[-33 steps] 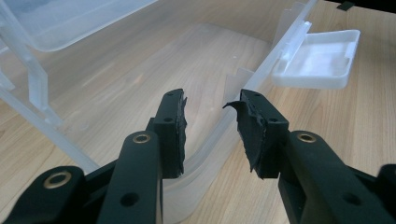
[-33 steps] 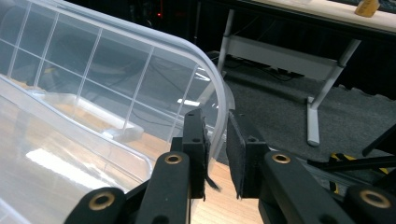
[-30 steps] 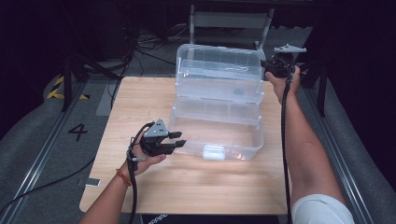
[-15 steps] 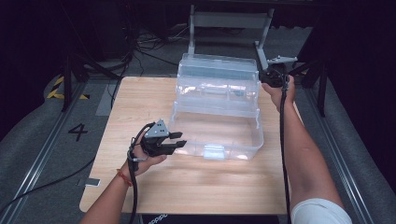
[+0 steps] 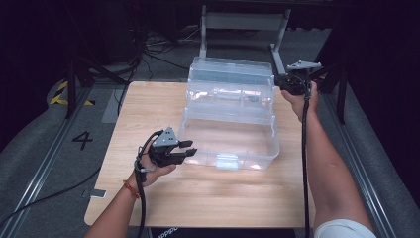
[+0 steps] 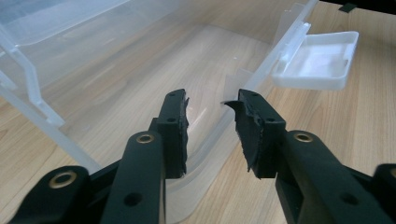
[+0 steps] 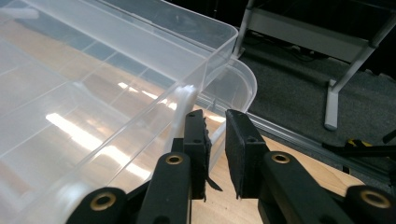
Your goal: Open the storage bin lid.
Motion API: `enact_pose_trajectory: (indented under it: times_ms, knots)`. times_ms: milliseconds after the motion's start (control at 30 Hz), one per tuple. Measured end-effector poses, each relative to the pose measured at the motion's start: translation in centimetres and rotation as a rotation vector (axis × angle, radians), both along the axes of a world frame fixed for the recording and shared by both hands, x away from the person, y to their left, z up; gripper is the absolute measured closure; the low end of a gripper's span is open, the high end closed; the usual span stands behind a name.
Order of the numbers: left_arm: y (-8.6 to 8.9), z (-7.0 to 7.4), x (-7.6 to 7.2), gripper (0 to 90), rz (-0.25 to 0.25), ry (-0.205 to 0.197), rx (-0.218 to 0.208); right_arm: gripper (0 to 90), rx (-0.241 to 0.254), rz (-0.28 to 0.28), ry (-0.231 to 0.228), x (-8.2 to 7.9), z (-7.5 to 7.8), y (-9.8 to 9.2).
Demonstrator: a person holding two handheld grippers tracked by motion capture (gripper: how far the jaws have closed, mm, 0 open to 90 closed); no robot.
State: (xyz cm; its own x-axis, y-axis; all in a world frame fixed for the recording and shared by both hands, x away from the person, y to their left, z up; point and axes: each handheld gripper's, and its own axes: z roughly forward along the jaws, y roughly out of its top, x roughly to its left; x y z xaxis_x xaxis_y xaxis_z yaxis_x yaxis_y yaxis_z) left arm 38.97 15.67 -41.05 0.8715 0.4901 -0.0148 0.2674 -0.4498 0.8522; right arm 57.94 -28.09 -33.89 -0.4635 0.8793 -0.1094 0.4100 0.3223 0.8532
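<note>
Table (image 5: pixel 208 198) sitting in light wood grain, pale plastic edge, number 4 marked on grey floor (image 5: pixel 81 140) at left beside rail. Dark room behind, cables trailing, grey metal stand (image 5: pixel 242 22) beyond far edge. Clear tiered storage box (image 5: pixel 230 116) standing mid-table, trays stepped back, white latch (image 5: pixel 225 161) at near wall. Left hand-held gripper (image 5: pixel 187 151) straddling near-left corner wall of box, jaws having just been closing, narrow gap, pads not visibly pressing. Right hand-held gripper (image 5: pixel 278 82) sitting at far-right end of top tray (image 7: pixel 140 60), jaws nearly together, rim just beside them; grip on anything not discernible.
</note>
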Motion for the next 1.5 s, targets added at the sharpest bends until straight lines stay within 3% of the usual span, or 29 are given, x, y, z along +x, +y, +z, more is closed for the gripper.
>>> enact_pose_trajectory:
  times_ms: [300, 367, 433, 633, 867, 1267, 1500]
  knots:
    - [1.1, 1.1, -0.7, 65.7, 0.029, -0.022, 0.027, 73.8, -0.013, 0.061, -0.040, -3.1, 2.0, -0.8]
    - [1.5, 1.5, -0.8, 65.8, 0.040, -0.032, 0.051, 71.6, -0.035, 0.090, -0.046, -4.4, 2.8, -0.8]
    - [1.7, 1.7, -0.8, 65.7, 0.041, -0.037, 0.064, 70.6, -0.031, 0.094, -0.047, -4.7, 3.0, -0.9]
    - [2.5, 2.6, -1.4, 64.5, 0.054, -0.073, 0.123, 66.2, -0.027, 0.158, -0.072, -7.8, 3.9, -1.2]
    - [3.7, 2.6, -2.0, 61.1, 0.084, -0.076, 0.159, 61.9, -0.038, 0.210, -0.061, -10.7, 3.0, -1.8]
    - [4.8, 0.9, -2.4, 55.5, 0.116, -0.050, 0.232, 55.3, -0.078, 0.233, -0.033, -15.3, 0.1, -3.7]
    - [5.3, -0.1, -2.6, 46.6, 0.147, -0.029, 0.275, 52.2, -0.116, 0.238, -0.010, -17.5, -1.9, -4.4]
